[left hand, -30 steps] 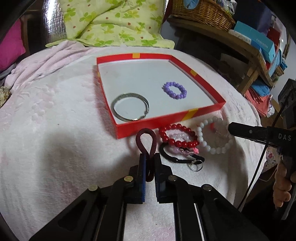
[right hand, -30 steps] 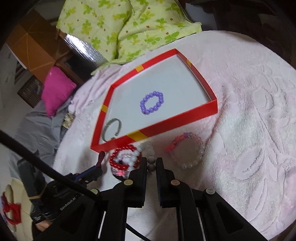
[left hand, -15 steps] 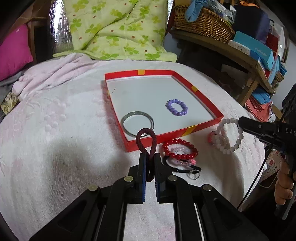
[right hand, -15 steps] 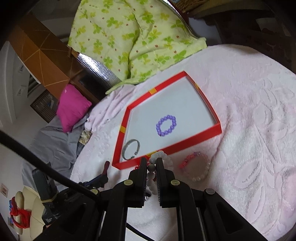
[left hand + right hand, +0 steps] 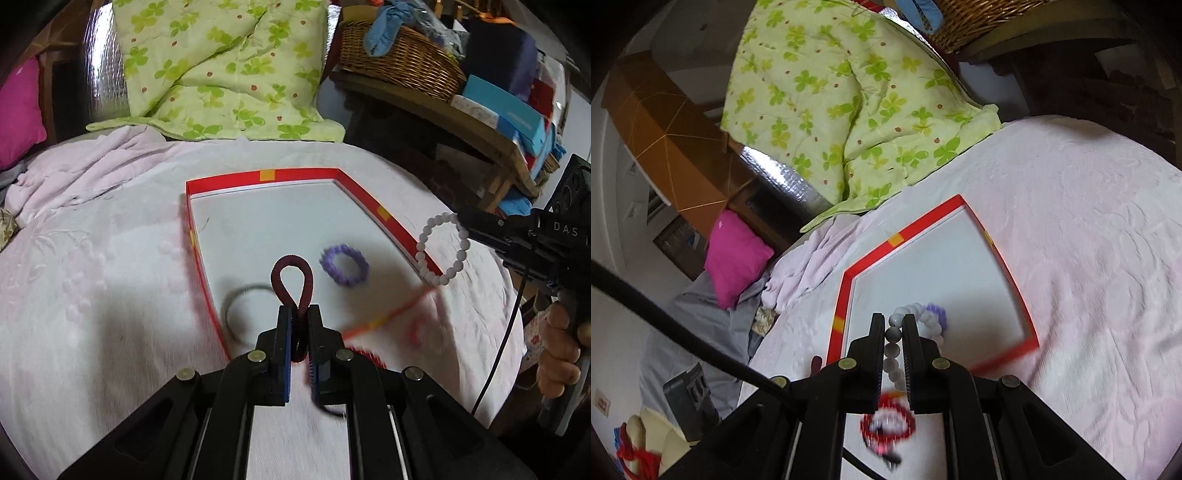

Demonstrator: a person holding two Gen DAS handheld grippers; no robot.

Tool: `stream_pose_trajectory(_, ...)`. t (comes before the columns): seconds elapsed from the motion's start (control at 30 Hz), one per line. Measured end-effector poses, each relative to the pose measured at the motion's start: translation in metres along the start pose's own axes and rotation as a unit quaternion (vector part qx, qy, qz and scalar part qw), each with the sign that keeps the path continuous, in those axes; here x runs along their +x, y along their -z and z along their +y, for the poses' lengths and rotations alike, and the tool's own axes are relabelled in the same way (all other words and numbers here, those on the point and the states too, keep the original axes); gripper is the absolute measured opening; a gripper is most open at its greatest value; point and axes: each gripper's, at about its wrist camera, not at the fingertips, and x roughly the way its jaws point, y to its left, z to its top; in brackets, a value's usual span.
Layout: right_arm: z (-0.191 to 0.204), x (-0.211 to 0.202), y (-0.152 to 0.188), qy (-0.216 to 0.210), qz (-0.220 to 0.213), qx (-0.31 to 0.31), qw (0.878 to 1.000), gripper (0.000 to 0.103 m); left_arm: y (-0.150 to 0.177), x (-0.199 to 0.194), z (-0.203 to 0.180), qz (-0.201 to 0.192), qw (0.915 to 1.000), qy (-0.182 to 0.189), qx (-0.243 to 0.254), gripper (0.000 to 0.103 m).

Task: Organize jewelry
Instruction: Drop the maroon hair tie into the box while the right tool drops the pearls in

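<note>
Two tongs, left (image 5: 298,325) clamped on one maroon loop (image 5: 291,273), right (image 5: 894,332) on one white bead bracelet (image 5: 443,253).

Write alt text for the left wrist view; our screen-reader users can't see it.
The left gripper is shut on a dark red hair tie above a red tray holding a purple bead bracelet and a metal bangle. At right, the right gripper holds a white bead bracelet over the tray's edge, all on a pink bedspread.

a lived-in bedroom: pink bedspread (image 5: 92,295); clover-print quilt (image 5: 221,74); wicker basket (image 5: 399,62) (shelf clutter)
</note>
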Motion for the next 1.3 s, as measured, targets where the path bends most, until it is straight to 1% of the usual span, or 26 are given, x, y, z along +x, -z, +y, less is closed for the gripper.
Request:
stream_pose_trajectory(0.1,0.004,0.028,-0.018,0.001,0.009,0.001,1.000,0.011,-0.020,0.018,0.004,0.006,0.9999,-0.009,0.005,0.008)
stream_pose_trajectory(0.23,0.007,0.071,-0.039,-0.006,0.023,0.003,1.000,0.011,-0.041,0.042,0.014,0.018,0.9998,-0.013,-0.004,0.008)
stream_pose_trajectory(0.33,0.009,0.100,-0.047,-0.018,0.038,0.012,0.999,0.011,-0.046,0.060,0.020,0.032,0.9994,-0.015,-0.006,0.008)
stream_pose_trajectory(0.4,0.010,0.120,-0.051,-0.025,0.046,0.017,0.998,0.011,-0.047,0.075,0.026,0.051,0.9983,-0.025,-0.010,0.008)
stream_pose_trajectory(0.5,0.008,0.145,-0.055,-0.026,0.060,0.024,0.998,0.011,-0.048,0.090,0.034,0.063,0.9974,-0.025,-0.023,0.008)
stream_pose_trajectory(0.57,0.002,0.152,-0.056,-0.025,0.063,0.036,0.997,0.011,-0.048,0.095,0.035,0.067,0.9972,-0.024,-0.024,0.008)
stream_pose_trajectory(0.67,-0.011,0.162,-0.058,-0.004,0.068,0.051,0.996,0.011,-0.049,0.101,0.033,0.071,0.9971,-0.022,-0.019,0.008)
stream_pose_trajectory(0.73,-0.021,0.165,-0.060,0.018,0.067,0.059,0.996,0.011,-0.051,0.101,0.032,0.068,0.9972,-0.025,-0.020,0.009)
stream_pose_trajectory(0.77,-0.026,0.164,-0.061,0.025,0.065,0.065,0.995,0.014,-0.052,0.102,0.032,0.067,0.9972,-0.025,-0.020,0.014)
stream_pose_trajectory(0.8,-0.030,0.164,-0.062,0.031,0.064,0.073,0.995,0.014,-0.052,0.100,0.031,0.066,0.9973,-0.026,-0.019,0.028)
stream_pose_trajectory(0.83,-0.033,0.162,-0.063,0.034,0.064,0.078,0.994,0.017,-0.052,0.098,0.031,0.064,0.9974,-0.030,-0.017,0.036)
stream_pose_trajectory(0.87,-0.036,0.160,-0.063,0.036,0.067,0.084,0.994,0.026,-0.052,0.096,0.029,0.058,0.9976,-0.035,-0.014,0.049)
stream_pose_trajectory(0.9,-0.037,0.156,-0.064,0.035,0.066,0.083,0.994,0.031,-0.051,0.091,0.027,0.049,0.9980,-0.040,-0.007,0.051)
stream_pose_trajectory(0.93,-0.037,0.153,-0.065,0.037,0.062,0.080,0.994,0.035,-0.051,0.088,0.026,0.046,0.9981,-0.042,-0.002,0.051)
stream_pose_trajectory(1.03,-0.032,0.139,-0.065,0.041,0.052,0.063,0.996,0.035,-0.049,0.074,0.027,0.034,0.9982,-0.050,-0.004,0.054)
stream_pose_trajectory(1.1,-0.029,0.126,-0.063,0.043,0.049,0.058,0.996,0.035,-0.045,0.068,0.029,0.030,0.9975,-0.064,-0.008,0.061)
stream_pose_trajectory(1.23,-0.021,0.100,-0.055,0.056,0.046,0.036,0.997,0.038,-0.033,0.051,0.025,0.028,0.9951,-0.095,-0.003,0.064)
stream_pose_trajectory(1.3,-0.017,0.084,-0.050,0.054,0.043,0.031,0.997,0.038,-0.026,0.041,0.021,0.026,0.9940,-0.107,0.003,0.068)
